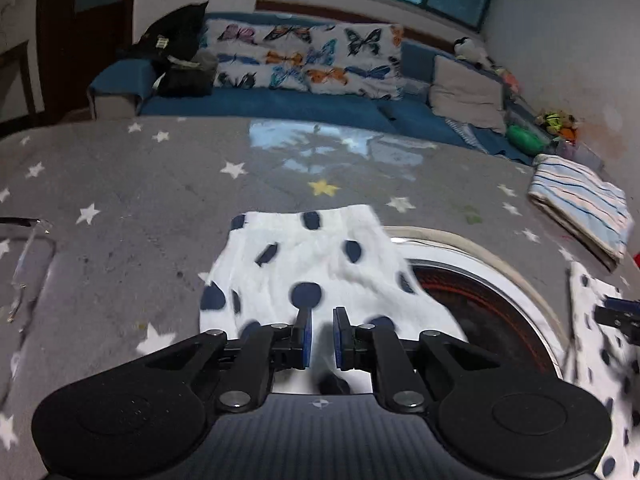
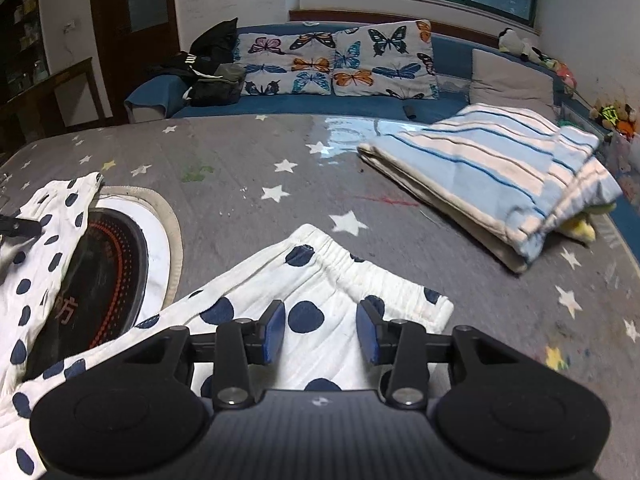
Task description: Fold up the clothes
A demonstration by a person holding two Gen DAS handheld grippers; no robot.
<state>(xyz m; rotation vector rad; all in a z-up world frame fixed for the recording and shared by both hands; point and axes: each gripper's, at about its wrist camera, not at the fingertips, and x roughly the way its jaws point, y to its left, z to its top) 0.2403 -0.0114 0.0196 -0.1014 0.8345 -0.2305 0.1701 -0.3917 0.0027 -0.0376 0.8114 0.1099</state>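
Jaws on both handheld grippers stand parted over white, navy-dotted shorts (image 2: 320,292) spread on a gray star-print tablecloth (image 2: 248,152). The left gripper (image 1: 321,334) shows only a narrow gap between its blue pads, held over one end of the garment with no cloth visibly pinched. The right gripper (image 2: 320,330) is spread wider, its pads apart above the elastic waistband end, gripping nothing. Between the two ends, the shorts drape across a round black cooktop (image 2: 100,264) set into the table. A folded blue-and-white striped garment (image 2: 492,184) lies at the far right. Butterfly-print cushions (image 2: 340,64) line a blue sofa (image 2: 280,106) beyond the table.
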